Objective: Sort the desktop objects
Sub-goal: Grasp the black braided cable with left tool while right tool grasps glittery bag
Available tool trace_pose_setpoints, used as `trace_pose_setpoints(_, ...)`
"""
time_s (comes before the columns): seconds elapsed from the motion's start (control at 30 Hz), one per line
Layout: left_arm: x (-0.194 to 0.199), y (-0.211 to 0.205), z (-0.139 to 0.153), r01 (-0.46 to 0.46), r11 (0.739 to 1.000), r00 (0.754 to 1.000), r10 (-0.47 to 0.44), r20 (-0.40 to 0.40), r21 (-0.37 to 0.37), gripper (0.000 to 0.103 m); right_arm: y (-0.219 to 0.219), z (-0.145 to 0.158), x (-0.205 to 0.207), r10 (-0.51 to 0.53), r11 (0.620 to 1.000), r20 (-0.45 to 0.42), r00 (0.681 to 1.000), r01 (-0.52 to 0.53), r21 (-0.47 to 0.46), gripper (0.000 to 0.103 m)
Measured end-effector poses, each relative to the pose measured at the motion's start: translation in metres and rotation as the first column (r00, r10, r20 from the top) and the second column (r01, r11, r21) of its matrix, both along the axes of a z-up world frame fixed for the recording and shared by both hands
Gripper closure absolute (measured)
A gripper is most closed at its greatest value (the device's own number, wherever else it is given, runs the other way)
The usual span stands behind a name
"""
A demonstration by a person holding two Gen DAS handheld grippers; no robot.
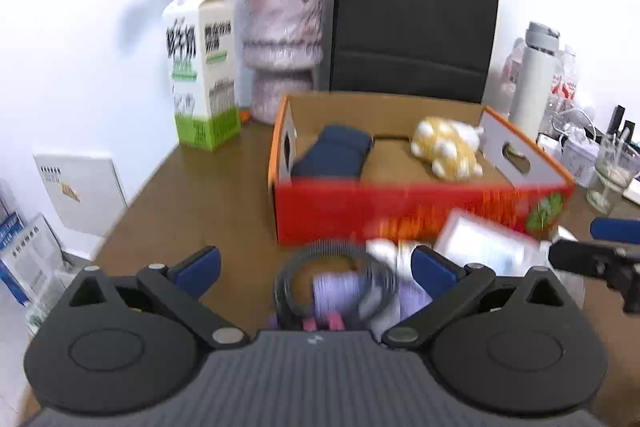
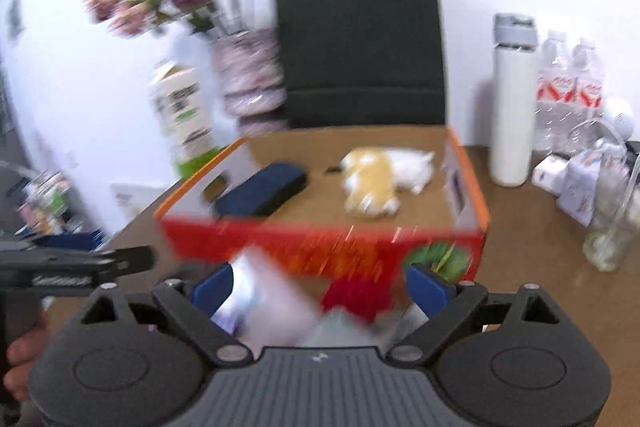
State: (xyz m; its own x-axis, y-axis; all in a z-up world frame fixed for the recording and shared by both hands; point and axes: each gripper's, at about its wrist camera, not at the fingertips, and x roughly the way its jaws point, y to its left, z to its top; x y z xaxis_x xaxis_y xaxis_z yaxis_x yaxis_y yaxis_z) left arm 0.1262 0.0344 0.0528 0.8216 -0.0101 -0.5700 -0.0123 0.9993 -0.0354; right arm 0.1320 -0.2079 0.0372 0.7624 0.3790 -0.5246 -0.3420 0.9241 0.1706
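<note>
An orange cardboard box [image 1: 400, 211] stands on the brown desk and holds a dark blue case [image 1: 336, 155] and a yellow and white plush toy [image 1: 448, 147]. My left gripper [image 1: 316, 267] is open above a dark coiled ring [image 1: 316, 255] and a purple item [image 1: 336, 291] in front of the box. A white card [image 1: 484, 243] lies to the right. In the right wrist view the box [image 2: 320, 247], case [image 2: 264, 193] and plush [image 2: 376, 183] show again. My right gripper [image 2: 320, 287] is open over a white card [image 2: 264, 291] and a red item [image 2: 356, 295].
A milk carton [image 1: 200, 75], a pink vase with flowers [image 1: 280, 39] and a black paper bag [image 1: 412, 23] stand behind the box. A white flask [image 2: 514, 103], water bottles [image 2: 568, 95] and a glass [image 2: 612, 227] crowd the right side. The desk's left edge [image 1: 132, 203] drops off.
</note>
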Motion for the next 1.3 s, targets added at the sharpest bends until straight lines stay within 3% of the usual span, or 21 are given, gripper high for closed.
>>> trace_pose_setpoints(0.1, -0.019, 0.007, -0.025, -0.025, 0.999, 1.000, 0.025, 0.001, -0.029, 0.000, 0.002, -0.026, -0.028, 0.032, 0.999, 0.035, 0.999, -0.032, -0.011, 0.010)
trace_pose_setpoints(0.2, -0.030, 0.006, -0.026, -0.011, 1.000, 1.000, 0.011, 0.006, -0.018, 0.000, -0.002, -0.040, -0.045, 0.043, 0.999, 0.054, 0.998, -0.043, -0.006, 0.010)
trace_pose_setpoints(0.33, -0.037, -0.001, -0.023, 0.004, 1.000, 0.998, -0.006, 0.067, 0.029, 0.000, 0.004, -0.039, -0.050, 0.048, 0.999, 0.055, 0.997, -0.047, -0.009, 0.010)
trace_pose_setpoints(0.5, -0.028, -0.010, -0.032, 0.017, 0.997, 0.999, -0.021, 0.048, 0.077, 0.000, 0.011, -0.042, -0.054, 0.018, 0.996, 0.112, 0.993, -0.008, -0.088, 0.010)
trace_pose_setpoints(0.6, -0.011, -0.015, -0.029, 0.067, 0.993, 0.992, -0.076, 0.097, 0.100, 0.000, 0.004, -0.043, -0.046, -0.005, 0.999, 0.099, 0.995, 0.010, -0.054, 0.012)
trace_pose_setpoints(0.7, 0.025, -0.015, -0.032, 0.183, 0.981, 0.983, -0.182, -0.022, 0.062, 0.002, -0.007, -0.045, -0.034, -0.022, 0.999, 0.058, 0.998, 0.020, 0.034, 0.013)
trace_pose_setpoints(0.8, 0.049, -0.011, -0.039, 0.181, 0.983, 0.980, -0.181, -0.089, -0.004, 0.021, -0.012, -0.051, -0.025, -0.049, 0.998, 0.031, 0.998, 0.047, 0.045, 0.016)
trace_pose_setpoints(0.83, 0.054, -0.011, -0.041, 0.177, 0.984, 0.977, -0.177, -0.115, -0.012, 0.046, -0.012, -0.052, -0.023, -0.057, 0.998, 0.022, 0.998, 0.057, 0.042, 0.019)
trace_pose_setpoints(0.9, 0.053, -0.008, -0.042, 0.168, 0.985, 0.979, -0.170, -0.113, -0.029, 0.061, -0.012, -0.056, -0.017, -0.058, 0.997, -0.001, 0.998, 0.058, 0.041, 0.027)
trace_pose_setpoints(0.93, 0.052, -0.007, -0.042, 0.166, 0.985, 0.979, -0.169, -0.113, -0.038, 0.075, -0.010, -0.057, -0.015, -0.050, 0.998, -0.013, 0.999, 0.051, 0.043, 0.033)
trace_pose_setpoints(1.0, 0.049, -0.004, -0.040, 0.152, 0.987, 0.979, -0.158, -0.126, -0.055, 0.077, -0.009, -0.059, -0.014, -0.036, 0.997, -0.021, 0.999, 0.037, 0.061, 0.034)
trace_pose_setpoints(1.03, 0.047, -0.002, -0.038, 0.148, 0.987, 0.981, -0.155, -0.118, -0.064, 0.077, -0.009, -0.059, -0.014, -0.035, 0.997, -0.020, 0.999, 0.036, 0.064, 0.039)
trace_pose_setpoints(1.07, 0.044, -0.001, -0.033, 0.146, 0.987, 0.983, -0.153, -0.105, -0.070, 0.078, -0.009, -0.059, -0.015, -0.036, 0.997, -0.018, 0.999, 0.037, 0.066, 0.053)
trace_pose_setpoints(1.1, 0.039, 0.000, -0.029, 0.149, 0.986, 0.984, -0.155, -0.087, -0.075, 0.078, -0.009, -0.059, -0.015, -0.037, 0.998, -0.023, 0.999, 0.038, 0.057, 0.060)
trace_pose_setpoints(1.2, 0.023, 0.005, -0.013, 0.158, 0.984, 0.987, -0.161, -0.026, -0.085, 0.080, -0.009, -0.059, -0.017, -0.033, 0.998, -0.028, 0.999, 0.035, 0.058, 0.065)
trace_pose_setpoints(1.3, 0.009, 0.009, 0.004, 0.143, 0.985, 0.990, -0.140, 0.036, -0.098, 0.080, -0.013, -0.051, -0.026, -0.045, 0.996, 0.020, 0.999, 0.043, 0.077, 0.066)
